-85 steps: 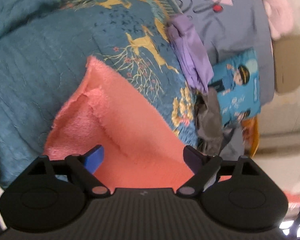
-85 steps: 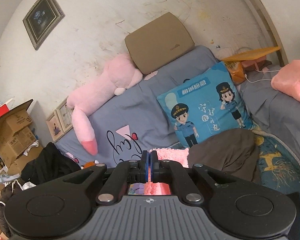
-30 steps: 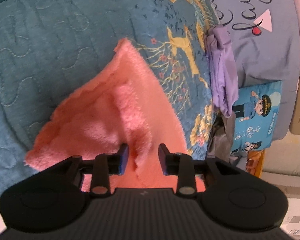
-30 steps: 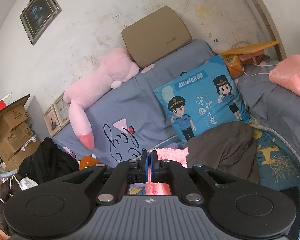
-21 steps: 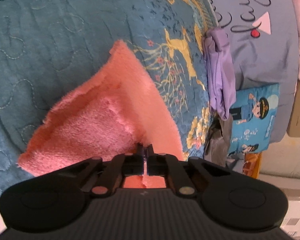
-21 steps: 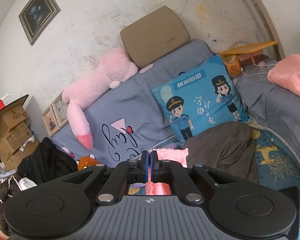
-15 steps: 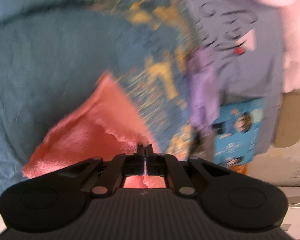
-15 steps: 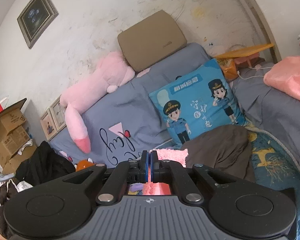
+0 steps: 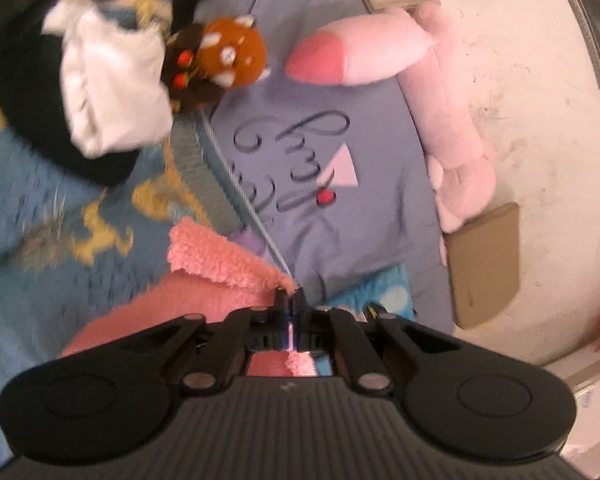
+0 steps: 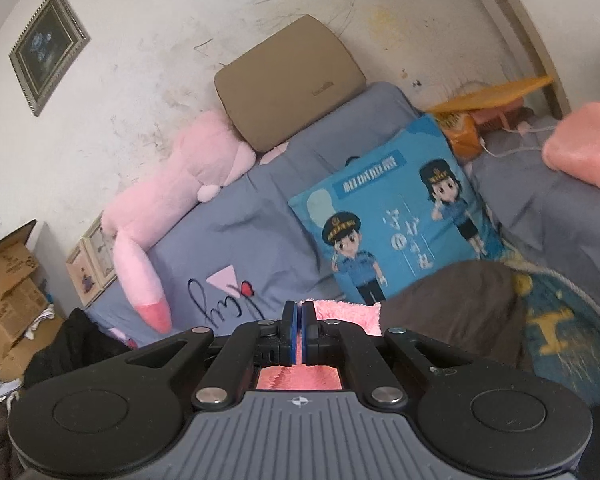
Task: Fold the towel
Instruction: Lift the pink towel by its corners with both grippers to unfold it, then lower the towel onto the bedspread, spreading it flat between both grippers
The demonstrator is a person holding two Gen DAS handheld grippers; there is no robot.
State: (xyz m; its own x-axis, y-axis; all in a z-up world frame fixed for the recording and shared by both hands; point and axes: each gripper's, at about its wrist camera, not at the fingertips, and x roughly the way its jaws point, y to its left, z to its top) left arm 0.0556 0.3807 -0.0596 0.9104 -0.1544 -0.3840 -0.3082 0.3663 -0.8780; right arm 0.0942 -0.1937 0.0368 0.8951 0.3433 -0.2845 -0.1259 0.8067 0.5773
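The fluffy coral-pink towel (image 9: 216, 264) hung over the teal quilted bedspread (image 9: 52, 208), its fringed edge running leftward from the left gripper (image 9: 290, 300), which was clamped on it. The right gripper (image 10: 299, 320) pinched another corner. The grey pillow's (image 9: 332, 208) cursive writing was unreadable.

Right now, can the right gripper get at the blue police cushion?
Probably not. The right gripper is shut on the pink towel, so it has no free jaws. The blue police cushion lies ahead, with the dark brown cloth over its lower corner.
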